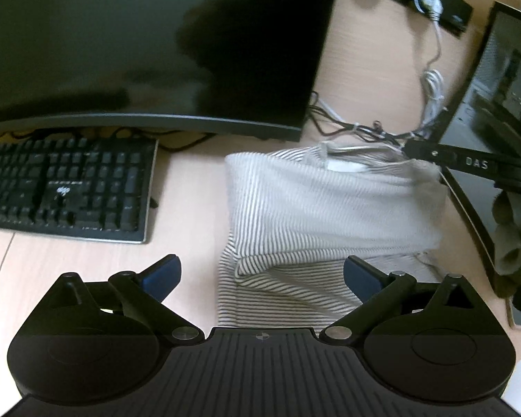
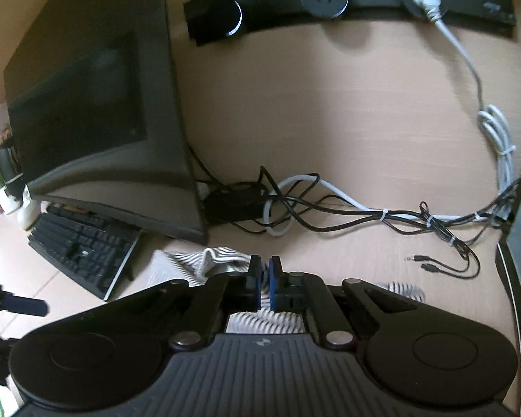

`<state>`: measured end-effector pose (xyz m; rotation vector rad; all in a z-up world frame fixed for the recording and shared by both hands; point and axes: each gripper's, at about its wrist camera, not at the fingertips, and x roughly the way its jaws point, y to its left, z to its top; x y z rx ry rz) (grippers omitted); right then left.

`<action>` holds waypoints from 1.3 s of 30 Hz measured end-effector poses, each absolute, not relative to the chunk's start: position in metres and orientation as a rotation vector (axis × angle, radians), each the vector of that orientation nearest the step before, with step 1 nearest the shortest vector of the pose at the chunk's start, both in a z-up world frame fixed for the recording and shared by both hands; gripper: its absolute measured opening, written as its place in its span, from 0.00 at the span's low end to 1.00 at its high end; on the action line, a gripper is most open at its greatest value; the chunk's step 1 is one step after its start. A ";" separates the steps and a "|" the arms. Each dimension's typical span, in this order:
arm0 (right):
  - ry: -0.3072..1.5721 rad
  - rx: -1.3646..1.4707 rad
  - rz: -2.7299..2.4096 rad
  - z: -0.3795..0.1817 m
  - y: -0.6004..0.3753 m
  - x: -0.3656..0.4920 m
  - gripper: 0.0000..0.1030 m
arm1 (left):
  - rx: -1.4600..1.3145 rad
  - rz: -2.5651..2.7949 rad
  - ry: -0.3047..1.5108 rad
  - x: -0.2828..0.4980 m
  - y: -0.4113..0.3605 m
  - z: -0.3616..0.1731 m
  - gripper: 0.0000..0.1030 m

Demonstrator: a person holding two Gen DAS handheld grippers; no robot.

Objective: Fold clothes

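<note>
the striped shirt (image 1: pixel 330 205) looks light, soft and floppy on the bench (image 1: pixel 191 187). the right tool (image 2: pixel 264 274) is closed, seemingly pinching its far edge; the left tool (image 1: pixel 262 274) gapes wide, empty. best gripped at a hem.

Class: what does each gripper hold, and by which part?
Left gripper: open, holding nothing. Right gripper: shut; whether it pinches the striped top cannot be told.

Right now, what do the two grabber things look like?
Both look alike. The left gripper and right gripper are black plastic, each with two round discs, a ribbed middle plate bearing a small round mark, silver rivets on hinged links, and blue pads on the fingers.
</note>
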<state>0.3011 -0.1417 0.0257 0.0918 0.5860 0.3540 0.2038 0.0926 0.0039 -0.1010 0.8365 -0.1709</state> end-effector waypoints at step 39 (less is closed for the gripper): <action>0.705 0.078 0.229 -0.024 -0.170 0.339 0.25 | -0.107 -0.237 0.904 0.261 0.050 -0.020 1.00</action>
